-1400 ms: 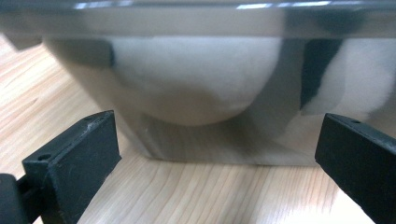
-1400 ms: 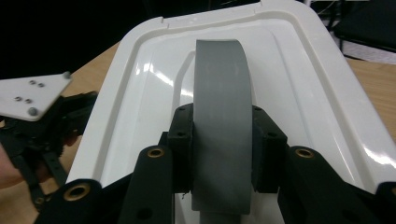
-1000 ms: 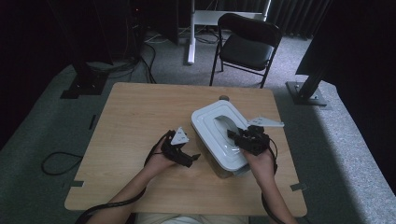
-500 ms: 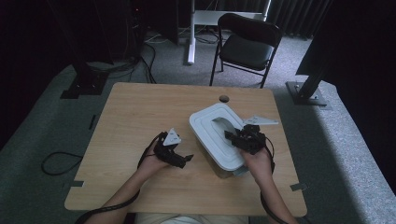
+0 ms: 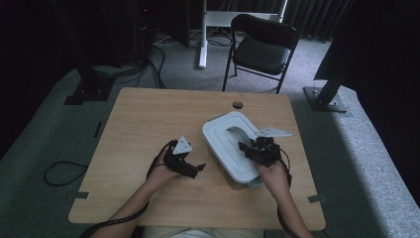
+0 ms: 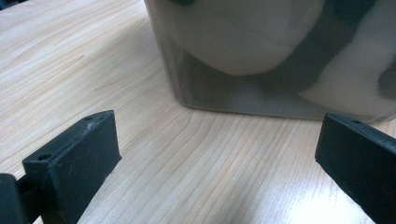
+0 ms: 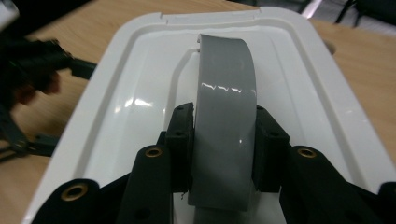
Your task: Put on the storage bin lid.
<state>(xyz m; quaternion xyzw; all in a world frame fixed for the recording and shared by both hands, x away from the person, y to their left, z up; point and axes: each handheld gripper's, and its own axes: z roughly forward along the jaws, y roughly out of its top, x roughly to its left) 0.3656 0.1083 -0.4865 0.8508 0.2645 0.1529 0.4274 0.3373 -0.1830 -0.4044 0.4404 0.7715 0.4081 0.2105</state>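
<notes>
My right tool (image 7: pixel 223 140) clamped on grey curved handle (image 7: pixel 224 116) of white plastic lidded box (image 5: pixel 218 136), right of centre on wooden desk (image 5: pixel 143 119). My left tool (image 6: pixel 210 154) jaws apart, empty, beside box wall. Step: gripping handle. Next, I judge: steady lift; box looks bulky, translucent sides.

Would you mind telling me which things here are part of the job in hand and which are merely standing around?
In the job:
- white-lidded box
- its grey handle, clamped in the right gripper
- left gripper, open beside the box

Standing around:
- black chair
- cables on the floor
- table hole
</notes>
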